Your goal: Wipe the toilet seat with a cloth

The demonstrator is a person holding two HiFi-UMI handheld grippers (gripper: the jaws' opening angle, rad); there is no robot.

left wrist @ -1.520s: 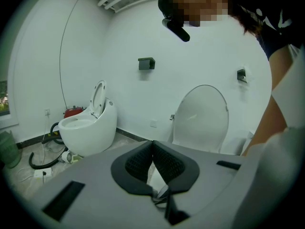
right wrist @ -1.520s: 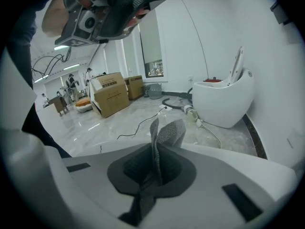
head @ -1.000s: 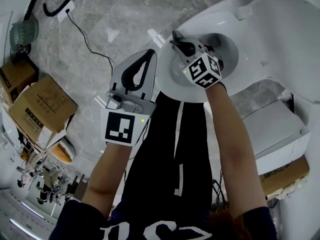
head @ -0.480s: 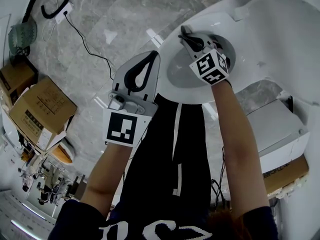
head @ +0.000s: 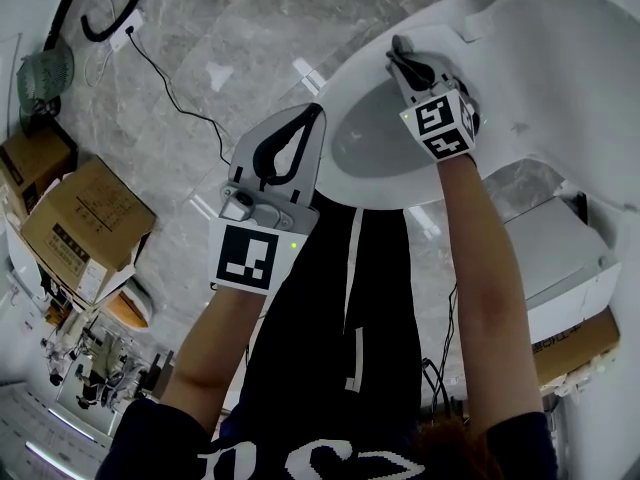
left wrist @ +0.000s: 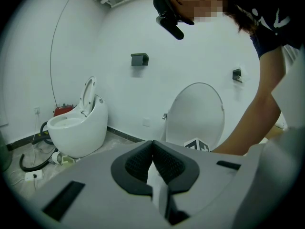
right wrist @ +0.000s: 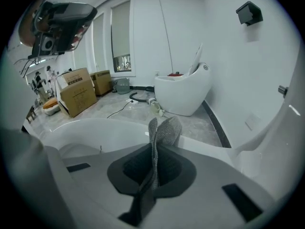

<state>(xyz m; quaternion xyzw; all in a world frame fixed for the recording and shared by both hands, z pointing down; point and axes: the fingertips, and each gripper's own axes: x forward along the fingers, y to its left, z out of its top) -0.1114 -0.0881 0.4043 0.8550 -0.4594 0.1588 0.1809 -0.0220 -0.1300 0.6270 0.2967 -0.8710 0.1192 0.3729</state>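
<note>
Nearest you, your left tongs (head: 305,128) hang at about 9 o'clock from the bowl, over the marble floor (head: 230,38) and just off the rim, touching nothing. In the left gripper view their dark pads meet at the tips, and I can make out nothing gripped between them. Your right forearm (head: 478,288) crosses the near edge of the toilet seat (head: 385,190) and hides part of it at about 4 o'clock. The right tongs (head: 405,58) are further out, at roughly 1 o'clock on the ring, close to the hinge end. In the right gripper view they are clamped on the grey cloth (right wrist: 164,130), which is pinched upright between the pads with a folded corner poking out past the tips. The white curve of the seat runs just beyond that corner, but you cannot tell from any view whether cloth and seat are touching. The raised lid (left wrist: 195,113) stands right behind your right hand and closes off that side. Further away, a black cable (head: 170,78) trails across the floor at 11 o'clock, cardboard boxes (head: 80,213) sit at 9 o'clock, and a second toilet (right wrist: 183,92) with its lid up stands by the far wall.
</note>
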